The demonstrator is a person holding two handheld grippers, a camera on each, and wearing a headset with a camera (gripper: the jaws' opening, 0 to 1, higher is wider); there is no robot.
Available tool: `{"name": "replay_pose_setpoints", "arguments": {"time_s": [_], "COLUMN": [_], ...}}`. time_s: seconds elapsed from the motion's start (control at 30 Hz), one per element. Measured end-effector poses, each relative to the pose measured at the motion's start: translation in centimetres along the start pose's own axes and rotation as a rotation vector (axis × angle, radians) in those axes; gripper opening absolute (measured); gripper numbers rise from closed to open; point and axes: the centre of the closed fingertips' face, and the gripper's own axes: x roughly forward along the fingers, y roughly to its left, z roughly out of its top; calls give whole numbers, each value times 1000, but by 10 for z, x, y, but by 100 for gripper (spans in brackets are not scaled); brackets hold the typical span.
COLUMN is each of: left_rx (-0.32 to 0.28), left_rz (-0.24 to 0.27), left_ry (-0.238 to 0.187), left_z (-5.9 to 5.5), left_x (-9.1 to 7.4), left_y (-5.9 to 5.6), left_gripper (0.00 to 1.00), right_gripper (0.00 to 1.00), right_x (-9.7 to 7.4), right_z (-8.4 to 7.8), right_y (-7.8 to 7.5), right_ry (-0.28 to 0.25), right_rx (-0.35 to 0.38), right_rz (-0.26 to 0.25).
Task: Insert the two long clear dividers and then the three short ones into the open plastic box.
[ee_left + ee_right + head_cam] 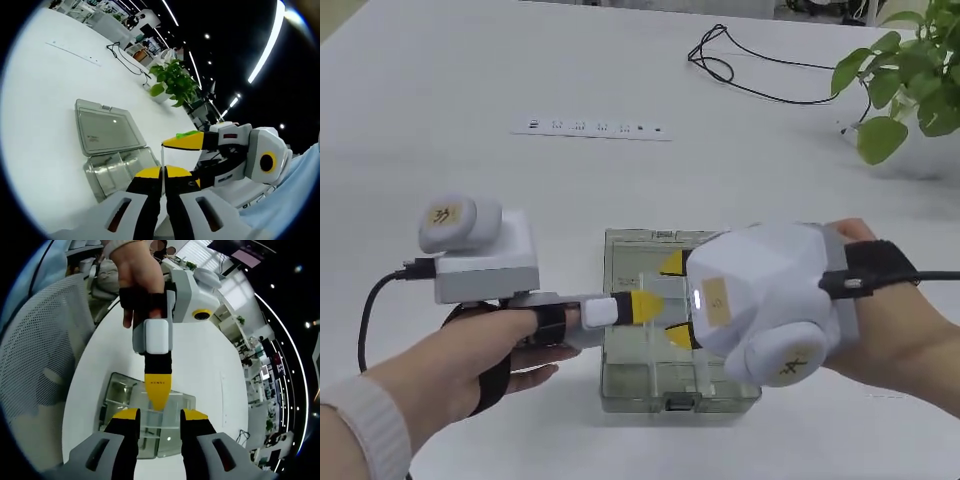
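Clear divider (pixel 162 156) clamped edge-on in my left gripper (pixel 163 173), above box (pixel 618 262); my right gripper (pixel 160 415) faces it, jaws wide, empty, straddling free end.

Right hand-held gripper (pixel 160 415): both yellow-tipped jaws rise from the bottom edge, standing apart, over an open clear plastic box (pixel 117 390) resting on the white table (pixel 215 365). Left hand-held gripper (pixel 157 402): enters from the top, carried by a hand (pixel 140 275) with a black strap, jaws together, yellow tip pointing down between the right jaws and meeting the upper edge of a clear divider (pixel 165 421), whose outline is faint against the box. A grey mesh chair (pixel 40 350) stands beside the table
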Motion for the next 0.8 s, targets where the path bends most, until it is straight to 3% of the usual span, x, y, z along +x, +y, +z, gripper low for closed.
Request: {"name": "replay_pose_setpoints", "arguments": {"time_s": [0.23, 0.3, 0.4, 0.5, 0.57, 0.63, 0.7, 0.73, 0.8], "left_rx": [8, 6, 8, 38, 78, 107, 180, 183, 254], "left_rz": [-11, -9, -12, -18, -39, -43, -73, -71, -78], "left_ry": [-2, -2, -7, -2, 15, 40, 65, 75, 104], "left_z": [-1, -1, -1, -1, -4, -8, -12, -14, -19], "left_x": [-2, -1, -1, -2, -3, -4, -5, -6, -6], "left_y": [-1, -1, -1, -1, -4, -5, -10, -10, -10], "left_gripper": [0, 0, 0, 0, 0, 0, 0, 0, 0], "right_gripper": [32, 34, 45, 44, 44, 44, 43, 42, 38], "right_x": [-1, -2, -4, -9, -12, -17, -23, -26, -31], "right_z": [1, 0, -1, -6, -5, -6, -7, -7, -7], "right_y": [2, 2, -1, -6, -5, -8, -7, -7, -4], "right_ry": [-26, -32, -41, -40, -70, -85, -102, -110, -135], "right_rx": [-31, -5, 28, 39, 113, 142, 200, 220, 268], "right_rz": [-4, 8, 3, -8, 26, 40, 92, 112, 187]}}
